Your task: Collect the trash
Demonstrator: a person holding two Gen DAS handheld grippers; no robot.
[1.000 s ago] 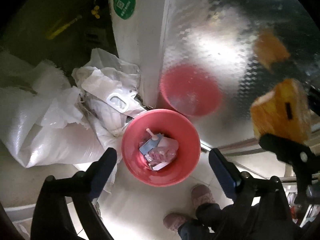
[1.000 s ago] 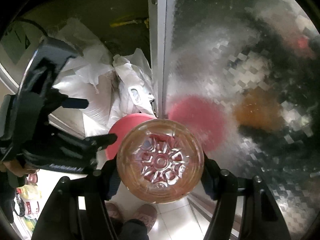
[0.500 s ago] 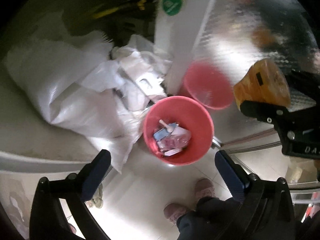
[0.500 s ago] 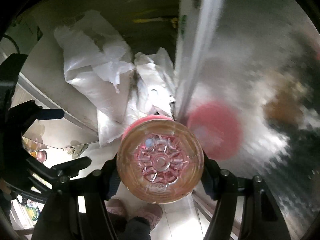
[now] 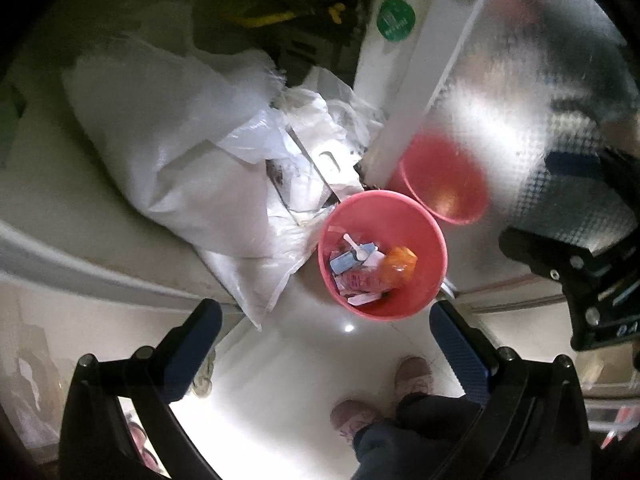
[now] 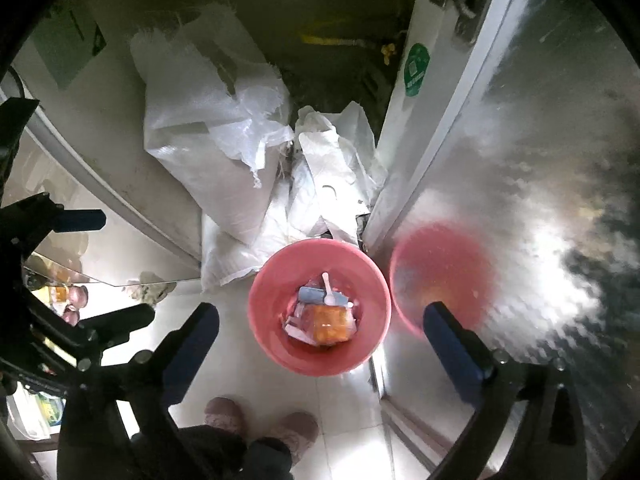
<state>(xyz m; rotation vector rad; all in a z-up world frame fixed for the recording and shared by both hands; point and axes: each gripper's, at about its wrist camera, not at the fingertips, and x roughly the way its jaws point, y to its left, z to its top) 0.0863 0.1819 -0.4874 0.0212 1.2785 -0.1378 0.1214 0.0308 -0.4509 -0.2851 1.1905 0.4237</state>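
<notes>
A: How do the tongs stand?

B: The right gripper (image 6: 320, 344) has just been opening; its jaws are wide apart with nothing between them. A second ago, and half a second ago too, they clamped a clear amber bottle seen bottom-on. The left gripper (image 5: 324, 344) also gapes empty, and has just been widening from an already broad spread.

A: Where is the bottle?

B: It (image 6: 330, 322) lies inside the pink bin (image 6: 266, 312), on top of the other litter. In the left view the orange bottle (image 5: 398, 264) sits at the right of the pile, which earlier held only wrappers and a spoon. The right gripper (image 5: 580, 264) shows at that view's right edge, without the amber shape it bore before.

A: Count things?

B: One bin (image 5: 434, 256) on the pale floor, plus one red reflection of it in the metal door (image 6: 540, 200). One bottle. One white spoon (image 6: 327, 286). One blue carton (image 6: 310, 294); the remaining wrappers are too jumbled to number. Two slippers (image 6: 224, 414) at the bottom of the view. Several white sacks (image 6: 208, 136) heaped just behind the bin, touching its rim. One green sticker (image 6: 416, 68) on the door frame.
</notes>
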